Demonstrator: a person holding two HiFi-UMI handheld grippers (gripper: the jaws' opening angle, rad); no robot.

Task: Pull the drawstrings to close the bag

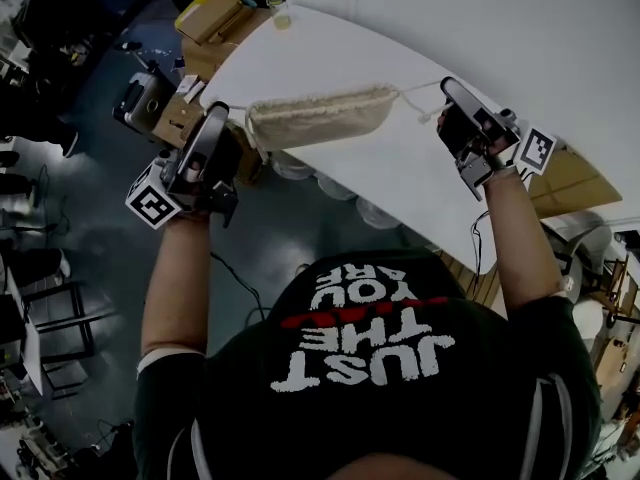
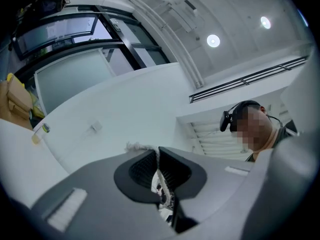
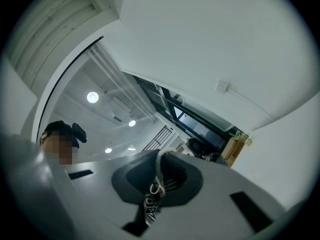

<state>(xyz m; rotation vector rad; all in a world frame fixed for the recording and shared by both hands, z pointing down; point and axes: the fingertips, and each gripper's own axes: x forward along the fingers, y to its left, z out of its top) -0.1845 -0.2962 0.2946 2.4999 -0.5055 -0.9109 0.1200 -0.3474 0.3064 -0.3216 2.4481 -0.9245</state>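
Note:
A cream cloth drawstring bag (image 1: 320,116) lies stretched sideways near the front edge of the white table (image 1: 400,28). My left gripper (image 1: 222,118) is at the bag's left end, beyond the table edge. Its jaws are shut on the left drawstring (image 2: 157,166), whose frayed tip (image 2: 136,146) sticks out past the jaws. My right gripper (image 1: 450,90) is to the right of the bag. It is shut on the right drawstring (image 1: 415,92), which runs taut from the bag's mouth. In the right gripper view the cord (image 3: 159,165) is pinched between the closed pads.
A cardboard box (image 1: 212,16) and a small jar (image 1: 279,10) stand at the table's far left corner. Pale round stools (image 1: 345,190) sit under the table edge. Dark chairs (image 1: 40,298) and floor clutter lie to the left. The person's head with a headset (image 2: 245,121) shows in both gripper views.

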